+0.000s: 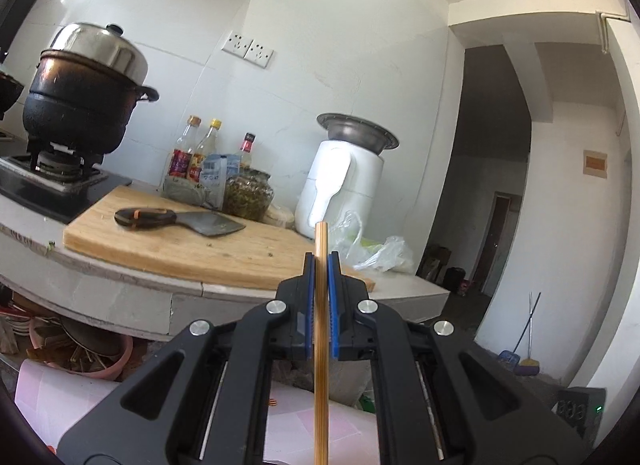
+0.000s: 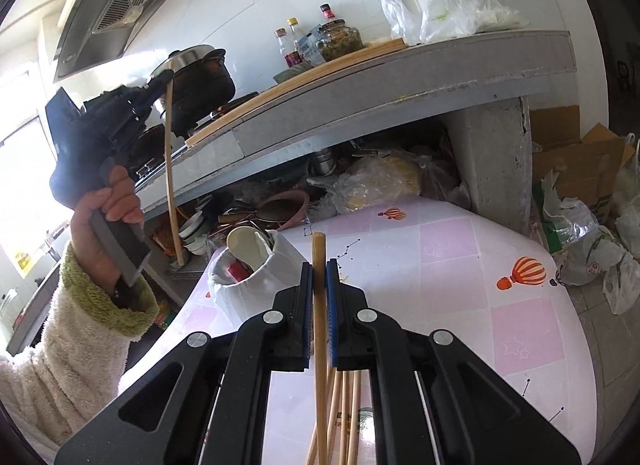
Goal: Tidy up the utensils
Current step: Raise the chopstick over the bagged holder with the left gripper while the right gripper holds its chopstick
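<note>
My left gripper [image 1: 321, 261] is shut on a bamboo chopstick [image 1: 321, 329], held upright high above the table, level with the counter. The right wrist view shows that gripper [image 2: 160, 83] at the upper left with its chopstick [image 2: 170, 169] hanging down. My right gripper [image 2: 319, 269] is shut on another bamboo chopstick [image 2: 319, 305] above the pink patterned table [image 2: 460, 265]. Several more chopsticks [image 2: 348, 417] lie on the table under the right gripper. A white utensil holder [image 2: 256, 285] with a white spoon [image 2: 245, 245] in it stands on the table's left side, just left of the right gripper.
A kitchen counter [image 1: 120, 277] carries a wooden cutting board [image 1: 180, 241] with a cleaver [image 1: 180, 221], bottles, a jar, a white appliance [image 1: 344, 185] and a black pot [image 1: 84, 105] on the stove. Bowls and bags are stuffed under the counter [image 2: 360, 185]. Cardboard boxes and bags [image 2: 580, 193] stand at right.
</note>
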Available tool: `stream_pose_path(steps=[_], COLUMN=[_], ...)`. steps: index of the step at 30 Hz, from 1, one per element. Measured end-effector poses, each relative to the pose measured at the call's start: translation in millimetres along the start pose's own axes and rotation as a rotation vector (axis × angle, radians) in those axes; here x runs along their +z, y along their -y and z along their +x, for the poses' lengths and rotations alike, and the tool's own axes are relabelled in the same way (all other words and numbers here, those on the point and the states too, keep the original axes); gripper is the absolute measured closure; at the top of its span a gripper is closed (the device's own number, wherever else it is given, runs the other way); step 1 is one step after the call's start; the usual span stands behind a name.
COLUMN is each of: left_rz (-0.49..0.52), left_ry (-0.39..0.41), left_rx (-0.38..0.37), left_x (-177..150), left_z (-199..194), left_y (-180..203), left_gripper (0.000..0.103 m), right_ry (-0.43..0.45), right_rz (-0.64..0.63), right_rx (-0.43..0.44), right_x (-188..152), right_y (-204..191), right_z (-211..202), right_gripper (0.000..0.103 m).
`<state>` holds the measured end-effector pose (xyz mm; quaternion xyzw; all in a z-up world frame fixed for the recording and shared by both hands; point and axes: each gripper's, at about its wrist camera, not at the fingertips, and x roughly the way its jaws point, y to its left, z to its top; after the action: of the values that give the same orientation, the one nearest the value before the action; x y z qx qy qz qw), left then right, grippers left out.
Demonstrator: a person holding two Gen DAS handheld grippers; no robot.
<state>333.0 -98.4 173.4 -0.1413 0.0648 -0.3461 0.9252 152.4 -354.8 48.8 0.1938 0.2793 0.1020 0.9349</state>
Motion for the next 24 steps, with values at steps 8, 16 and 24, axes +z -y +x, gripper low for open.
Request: stream_pose_path(steps=[8, 16, 24], left_rz=[-0.012, -0.015, 0.020], left_ry=[-0.039, 0.018, 0.029], left_rx=[0.045, 0.034, 0.042], left_x=[-39, -46, -46], left_z=[22, 10, 11], left_y=[-27, -39, -39], left_gripper=[0.098, 0.097, 0.098], right_ry=[-0.021, -0.032, -0.033], right_rz=[0.012, 0.011, 0.010], right_rx=[-0.008, -0.011, -0.015], right_x=[-3, -4, -5], right_y=[11, 13, 12], right_z=[9, 12, 11], right_gripper=[0.096, 0.096, 0.096])
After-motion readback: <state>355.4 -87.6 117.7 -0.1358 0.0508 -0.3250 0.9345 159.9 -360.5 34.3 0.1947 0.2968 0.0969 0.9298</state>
